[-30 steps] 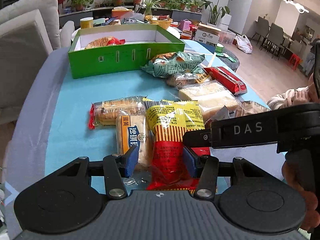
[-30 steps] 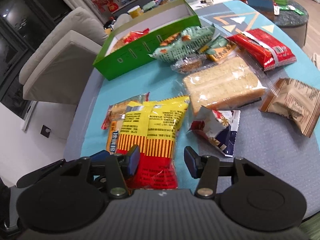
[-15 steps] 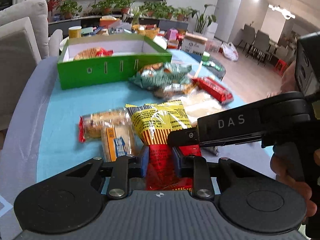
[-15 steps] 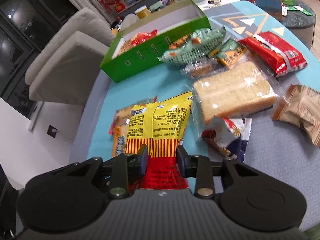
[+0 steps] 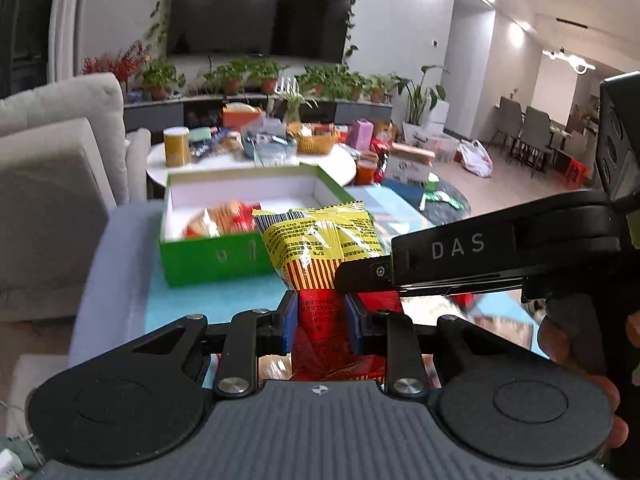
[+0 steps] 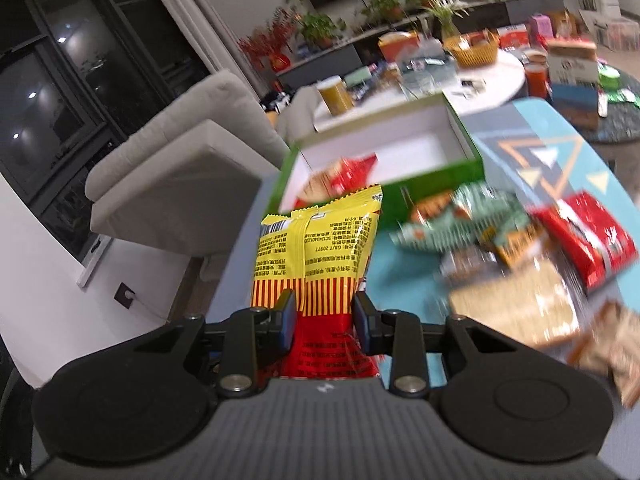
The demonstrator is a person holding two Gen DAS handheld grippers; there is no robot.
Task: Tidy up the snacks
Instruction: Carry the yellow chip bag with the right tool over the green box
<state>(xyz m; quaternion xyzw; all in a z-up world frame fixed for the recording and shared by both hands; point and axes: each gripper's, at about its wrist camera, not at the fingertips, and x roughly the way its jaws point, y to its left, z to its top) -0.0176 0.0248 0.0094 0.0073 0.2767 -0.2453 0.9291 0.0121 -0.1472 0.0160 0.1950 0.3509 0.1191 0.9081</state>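
A grey sofa (image 5: 52, 184) is standing at the left of the scene, beside the table. Far off, a black television (image 5: 260, 12) is hanging on the wall above a row of potted plants (image 5: 256, 76). A round white table (image 6: 440, 88) is sitting beyond, crowded with a yellow jar (image 5: 177, 146) and a wicker basket (image 5: 316, 142). Dining chairs (image 5: 528, 132) are standing far right.

Both grippers closed on the yellow bag and lifted it.

A second ago the left gripper (image 5: 319, 316) and right gripper (image 6: 325, 318) stood open around the bag (image 6: 320, 252) lying on the worktop (image 6: 536, 152); now they pinch its red end, raised before the green box (image 5: 216, 256).
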